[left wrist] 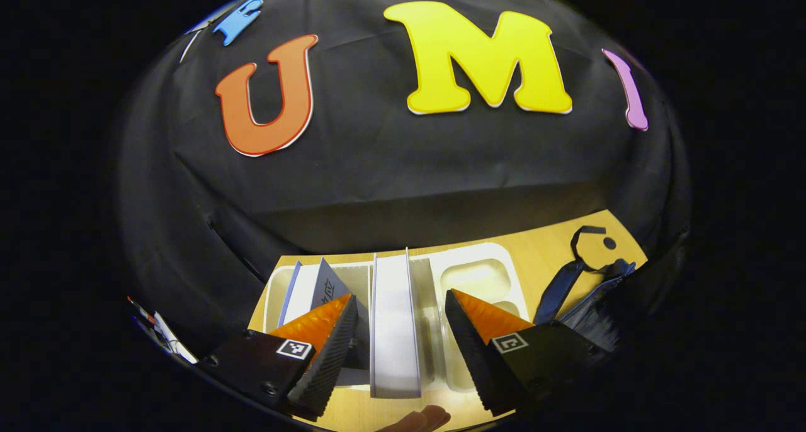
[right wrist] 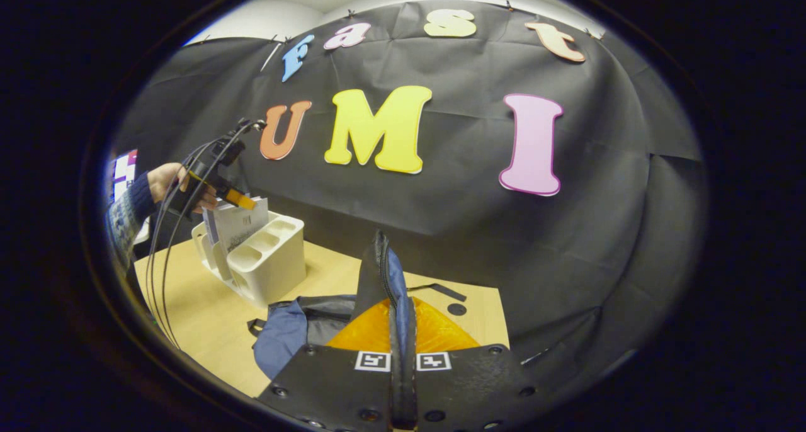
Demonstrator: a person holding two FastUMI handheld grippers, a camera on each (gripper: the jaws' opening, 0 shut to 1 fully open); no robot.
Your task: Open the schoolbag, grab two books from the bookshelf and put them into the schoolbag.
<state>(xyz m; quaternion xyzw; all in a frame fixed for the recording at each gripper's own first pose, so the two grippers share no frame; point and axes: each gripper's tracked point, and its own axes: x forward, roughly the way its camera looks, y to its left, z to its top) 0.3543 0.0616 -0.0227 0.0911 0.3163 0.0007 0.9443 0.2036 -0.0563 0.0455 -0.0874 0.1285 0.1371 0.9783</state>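
Note:
A white book [left wrist: 393,318] stands upright in the white bookshelf [left wrist: 478,274] on the table. My left gripper [left wrist: 400,337] is open, one finger on each side of this book and apart from it. A second book [left wrist: 315,287] leans just to its left. The dark blue schoolbag [left wrist: 592,300] lies at the right. In the right gripper view my right gripper [right wrist: 403,318] is shut on the schoolbag's zipped flap [right wrist: 378,274] and holds it upright above the schoolbag [right wrist: 289,331]. Farther off, the left gripper [right wrist: 242,200] hovers over the books [right wrist: 239,224] in the bookshelf [right wrist: 271,262].
The wooden table [right wrist: 201,306] ends at the black cloth wall behind the bookshelf. A hand [right wrist: 167,177] in a knitted sleeve holds the left gripper, with cables hanging from it. A bag strap [left wrist: 589,240] lies on the table [left wrist: 541,249].

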